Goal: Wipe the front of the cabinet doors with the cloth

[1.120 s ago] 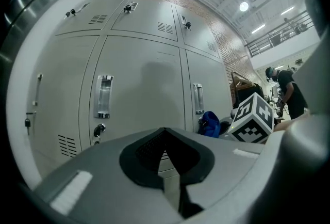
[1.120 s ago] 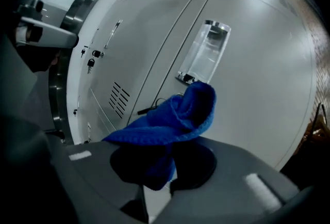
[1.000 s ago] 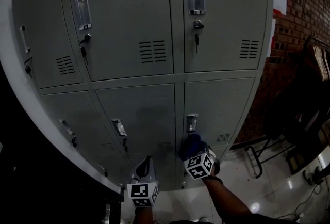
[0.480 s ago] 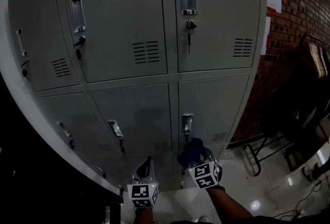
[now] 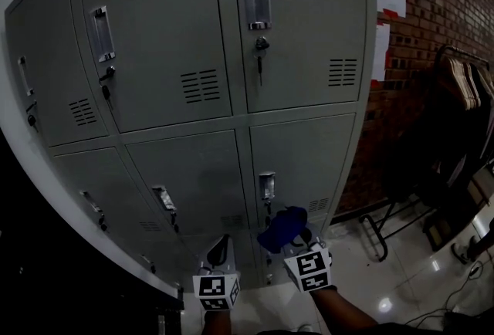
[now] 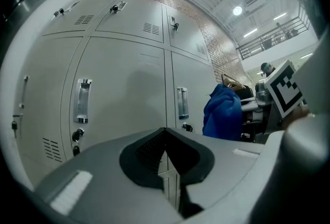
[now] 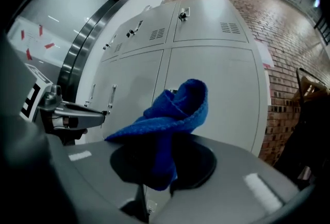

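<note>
Grey metal cabinet doors (image 5: 193,40) fill the head view, two rows of them, each with a metal handle and a key. My right gripper (image 5: 292,239) is shut on a bunched blue cloth (image 5: 282,227), held just below the handle (image 5: 267,185) of the lower right door (image 5: 305,160); whether the cloth touches the door I cannot tell. In the right gripper view the cloth (image 7: 172,112) bulges up out of the shut jaws of my right gripper (image 7: 154,176). My left gripper (image 5: 219,245) is shut and empty, low before the lower middle door (image 6: 124,94). The left gripper view shows my left gripper (image 6: 166,139) and the cloth (image 6: 223,112).
A brick wall (image 5: 440,9) with white papers stands right of the cabinet. A rack of hangers (image 5: 463,82) and a dark metal frame (image 5: 386,233) sit on the glossy floor (image 5: 401,287) at the right. A dark gap runs along the cabinet's left side.
The cabinet has shifted left in the head view. My right gripper with the cloth has dropped slightly away from the lower door's handle. The left gripper has hardly moved.
</note>
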`<action>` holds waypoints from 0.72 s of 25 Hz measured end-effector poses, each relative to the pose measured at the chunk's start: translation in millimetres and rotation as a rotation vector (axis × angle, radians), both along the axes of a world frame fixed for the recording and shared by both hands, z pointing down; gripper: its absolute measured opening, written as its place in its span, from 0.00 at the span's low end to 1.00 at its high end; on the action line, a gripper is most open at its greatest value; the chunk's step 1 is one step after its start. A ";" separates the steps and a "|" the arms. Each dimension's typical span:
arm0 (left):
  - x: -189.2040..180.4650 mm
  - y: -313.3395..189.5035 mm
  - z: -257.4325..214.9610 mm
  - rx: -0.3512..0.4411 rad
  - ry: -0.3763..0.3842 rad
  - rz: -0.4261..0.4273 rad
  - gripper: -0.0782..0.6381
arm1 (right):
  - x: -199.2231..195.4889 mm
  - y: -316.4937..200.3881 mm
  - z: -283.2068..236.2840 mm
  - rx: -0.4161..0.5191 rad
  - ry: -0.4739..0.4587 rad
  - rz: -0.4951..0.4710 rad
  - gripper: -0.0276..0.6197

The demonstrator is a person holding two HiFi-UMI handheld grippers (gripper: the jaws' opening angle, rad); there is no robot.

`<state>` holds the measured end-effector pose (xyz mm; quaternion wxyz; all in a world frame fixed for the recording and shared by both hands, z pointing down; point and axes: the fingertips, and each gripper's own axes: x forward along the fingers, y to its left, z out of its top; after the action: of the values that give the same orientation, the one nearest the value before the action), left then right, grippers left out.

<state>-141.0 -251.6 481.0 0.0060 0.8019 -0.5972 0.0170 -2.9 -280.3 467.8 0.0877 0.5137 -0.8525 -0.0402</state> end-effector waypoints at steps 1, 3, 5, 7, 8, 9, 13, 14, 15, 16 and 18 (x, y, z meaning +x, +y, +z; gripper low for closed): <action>2.2 -0.3 -0.9 0.001 -0.001 0.003 0.13 | 4.1 -0.3 1.0 -0.006 -0.005 0.007 0.16; 5.8 -1.5 -2.9 0.005 -0.003 0.007 0.13 | 11.4 -0.6 1.4 -0.011 -0.009 0.019 0.16; 9.5 -4.0 -5.5 0.010 -0.001 0.012 0.13 | 17.7 -1.2 -0.2 -0.006 -0.009 0.030 0.16; 13.9 -6.4 -8.9 0.017 -0.002 0.018 0.13 | 22.4 -1.6 -2.7 -0.002 -0.013 0.034 0.16; 16.2 -7.7 -10.4 0.021 -0.004 0.022 0.13 | 24.4 -1.8 -4.2 0.000 -0.015 0.036 0.16; 18.6 -8.8 -11.7 0.024 -0.005 0.026 0.13 | 26.2 -1.9 -5.9 0.003 -0.017 0.039 0.16; 25.4 -11.9 -15.2 0.033 -0.008 0.039 0.13 | 28.7 -3.3 -13.3 0.018 -0.027 0.043 0.16; 26.6 -11.9 -16.0 0.034 -0.008 0.041 0.13 | 28.1 -3.2 -14.9 0.021 -0.029 0.040 0.16; 27.8 -11.8 -17.0 0.036 -0.007 0.043 0.13 | 27.3 -2.7 -16.4 0.023 -0.031 0.037 0.16; 28.9 -11.8 -18.1 0.039 -0.006 0.045 0.13 | 26.3 -2.3 -17.7 0.025 -0.032 0.034 0.16; 30.6 -12.2 -20.4 0.044 -0.003 0.046 0.13 | 24.4 -1.9 -19.4 0.027 -0.033 0.028 0.16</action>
<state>-110.4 -263.8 460.6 -0.0132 0.8154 -0.5787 0.0052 21.6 -282.1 448.4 0.0672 0.5275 -0.8459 -0.0420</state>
